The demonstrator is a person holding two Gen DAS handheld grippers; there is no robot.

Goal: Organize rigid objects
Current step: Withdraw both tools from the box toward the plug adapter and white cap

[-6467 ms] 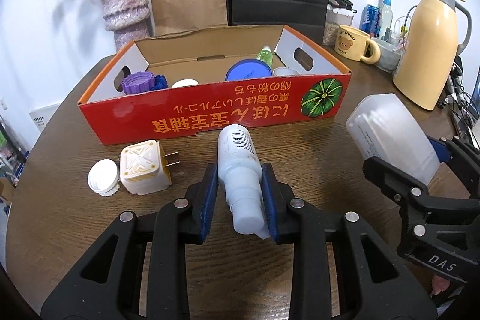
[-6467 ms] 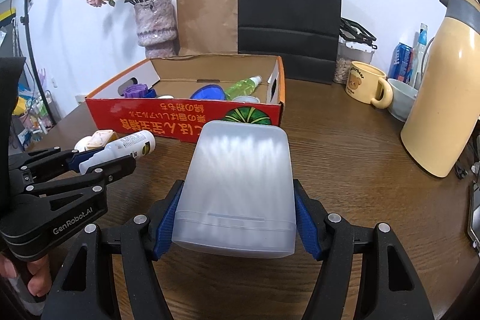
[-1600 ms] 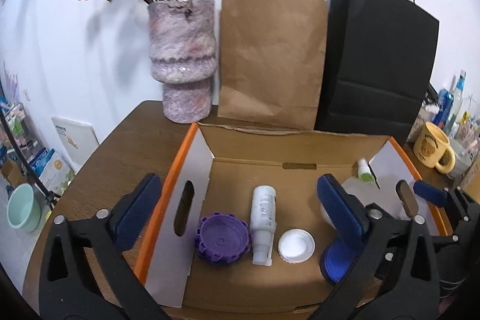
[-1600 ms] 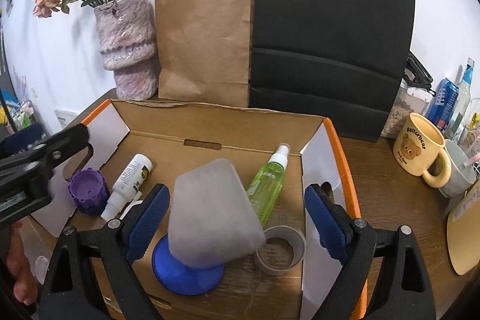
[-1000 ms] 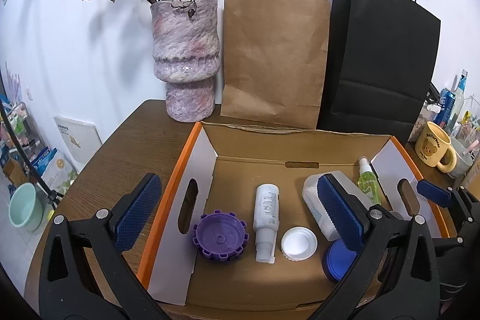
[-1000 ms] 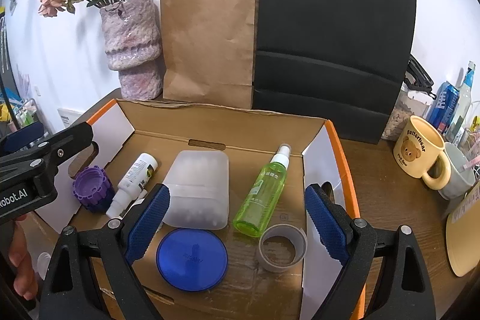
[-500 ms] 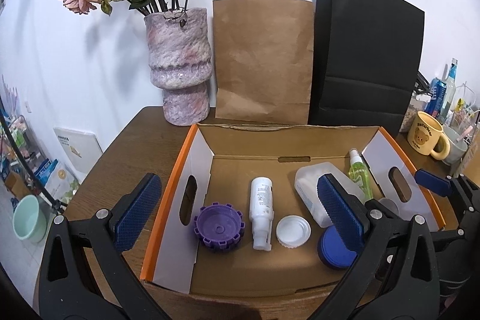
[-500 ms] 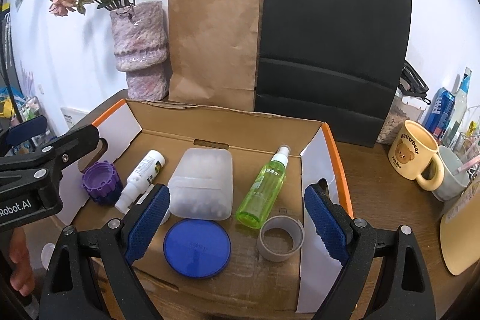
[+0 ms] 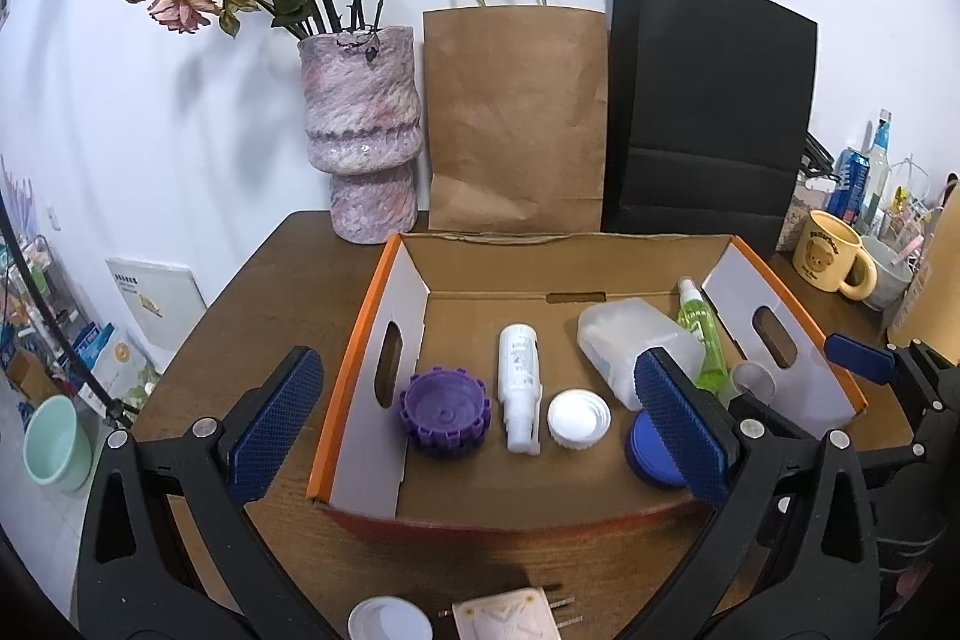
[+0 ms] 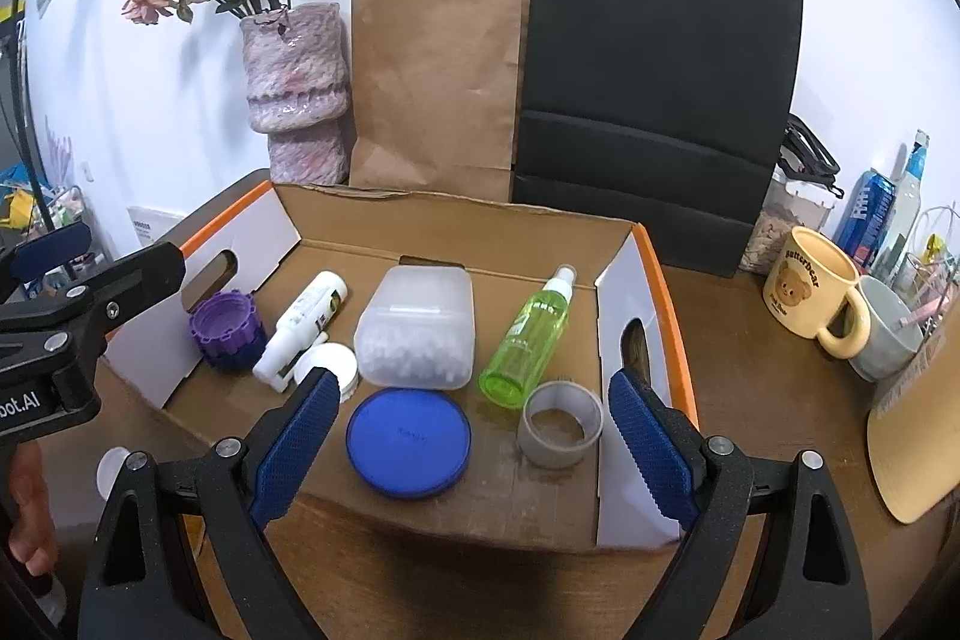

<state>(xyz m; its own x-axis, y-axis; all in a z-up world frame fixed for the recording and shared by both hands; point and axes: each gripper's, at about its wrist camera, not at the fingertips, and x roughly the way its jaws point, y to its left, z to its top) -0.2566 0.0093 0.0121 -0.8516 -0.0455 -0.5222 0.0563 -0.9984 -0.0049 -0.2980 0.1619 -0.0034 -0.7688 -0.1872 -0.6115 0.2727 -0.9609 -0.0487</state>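
Observation:
An open cardboard box [image 9: 384, 292] [image 10: 666, 280] holds a purple ridged lid [image 9: 445, 409] [image 10: 228, 323], a white bottle [image 9: 519, 376] [image 10: 306, 316], a white cap [image 9: 579, 418] [image 10: 330, 361], a translucent container [image 9: 630, 340] [image 10: 417, 331], a green spray bottle [image 9: 699, 334] [image 10: 531, 337], a blue lid [image 10: 408, 441] and a tape roll [image 10: 561, 430]. My left gripper [image 9: 480, 424] is open and empty above the box's near side. My right gripper [image 10: 474, 445] is open and empty above the near right part. A white cap [image 9: 390, 621] and a cream plug adapter [image 9: 510, 616] lie on the table in front of the box.
Behind the box stand a pink vase with dried roses [image 9: 360, 130], a brown paper bag [image 9: 516, 118] and a black bag [image 9: 708, 112]. A yellow bear mug [image 10: 813, 289], a grey cup [image 10: 888, 334] and cans stand at the right.
Both grippers have let go of the white bottle and the translucent container, which now lie in the box. Over the last second both grippers have drawn back towards me and stay open.

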